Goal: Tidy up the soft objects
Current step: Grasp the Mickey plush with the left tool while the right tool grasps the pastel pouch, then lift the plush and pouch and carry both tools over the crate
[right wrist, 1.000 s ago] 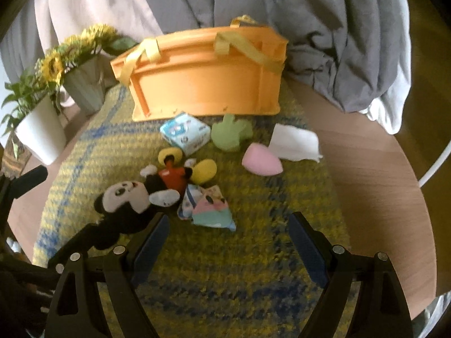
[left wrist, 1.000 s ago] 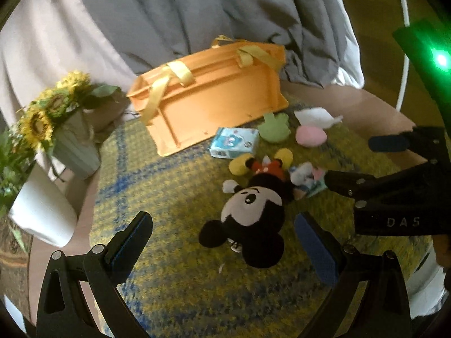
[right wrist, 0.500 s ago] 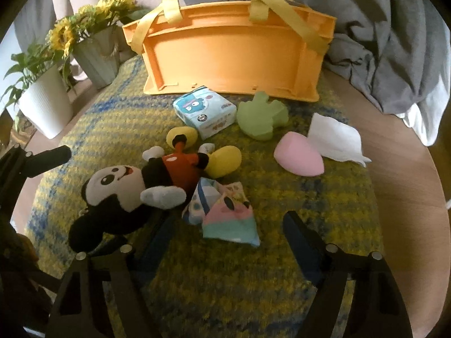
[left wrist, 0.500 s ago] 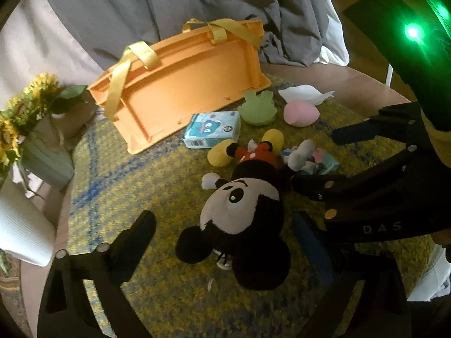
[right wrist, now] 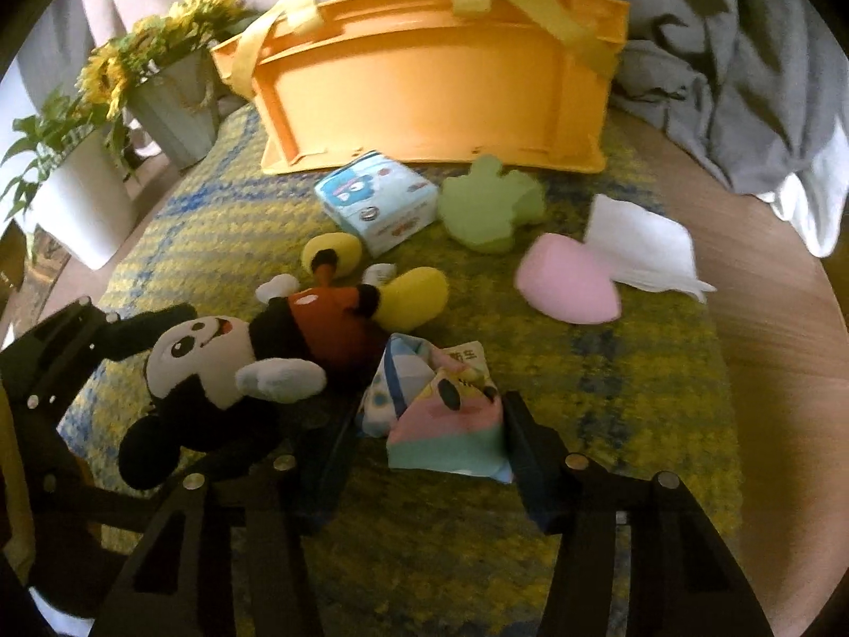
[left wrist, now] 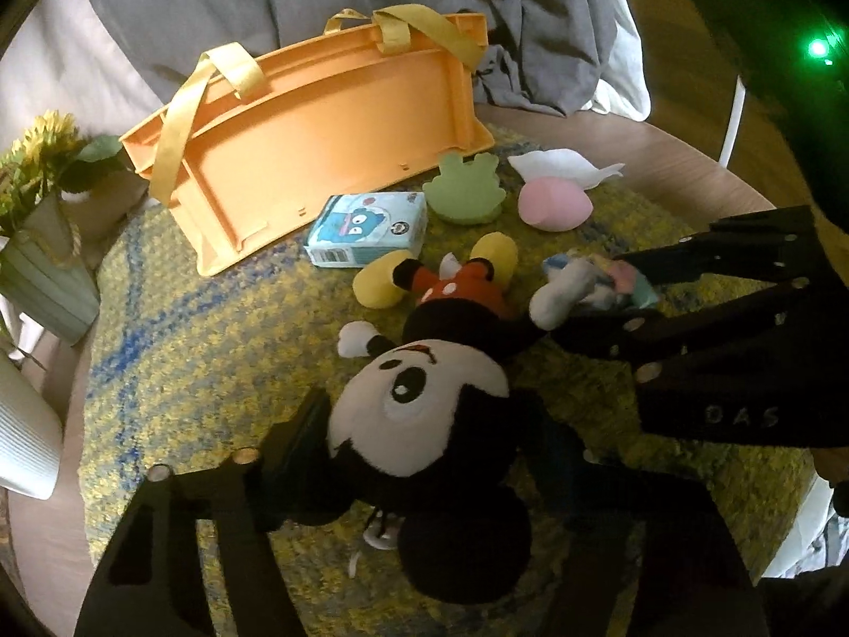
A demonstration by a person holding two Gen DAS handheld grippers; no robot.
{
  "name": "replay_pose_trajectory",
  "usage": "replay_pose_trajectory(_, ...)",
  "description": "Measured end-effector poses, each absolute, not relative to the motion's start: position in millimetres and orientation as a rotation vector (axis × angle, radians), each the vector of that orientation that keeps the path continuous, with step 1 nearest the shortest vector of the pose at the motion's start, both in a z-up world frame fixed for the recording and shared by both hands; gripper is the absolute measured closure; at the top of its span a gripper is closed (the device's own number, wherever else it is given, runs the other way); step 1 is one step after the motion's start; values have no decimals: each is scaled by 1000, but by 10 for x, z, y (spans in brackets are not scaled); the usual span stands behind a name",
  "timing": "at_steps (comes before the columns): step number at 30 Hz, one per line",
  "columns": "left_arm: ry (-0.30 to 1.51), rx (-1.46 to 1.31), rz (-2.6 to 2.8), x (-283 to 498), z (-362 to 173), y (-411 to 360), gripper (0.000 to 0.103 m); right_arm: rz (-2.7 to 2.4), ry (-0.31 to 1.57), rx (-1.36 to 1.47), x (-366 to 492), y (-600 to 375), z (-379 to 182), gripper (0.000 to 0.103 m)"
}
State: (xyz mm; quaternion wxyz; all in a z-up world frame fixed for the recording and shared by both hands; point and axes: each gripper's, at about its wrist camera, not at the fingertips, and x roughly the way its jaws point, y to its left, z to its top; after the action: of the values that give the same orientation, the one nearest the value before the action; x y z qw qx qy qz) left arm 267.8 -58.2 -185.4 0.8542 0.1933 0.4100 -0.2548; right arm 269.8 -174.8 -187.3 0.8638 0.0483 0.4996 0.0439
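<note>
Both grippers' fingers have closed in: left (left wrist: 424,456) around plush (left wrist: 424,414), right (right wrist: 430,419) around pouch (right wrist: 440,414).

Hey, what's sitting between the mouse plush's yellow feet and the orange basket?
The light blue tissue pack lies between the mouse plush and the orange basket, seen clearly in the right wrist view.

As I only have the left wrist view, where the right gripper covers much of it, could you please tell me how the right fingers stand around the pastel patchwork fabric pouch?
Observer: In the right wrist view, the pastel patchwork fabric pouch lies between the right gripper fingers, one close on each side. I cannot tell whether they squeeze it.
Operator: Thank you. Is the toy inside that gap too?
Observer: No. The black-and-white mouse plush toy lies beside the pouch, with its white-gloved hand outside the fingers.
</note>
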Motion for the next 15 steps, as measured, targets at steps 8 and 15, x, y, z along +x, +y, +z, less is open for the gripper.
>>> replay_pose_trajectory(8, 866, 351, -501, 2656, -1824, -588, 42, 2, 1004, 120, 2553, -1893, -1716, 49)
replay_pose_trajectory(15, 858, 270, -473, 2551, -1624, -533, 42, -30, 964, 151, 2468, -1936, -1555, 49)
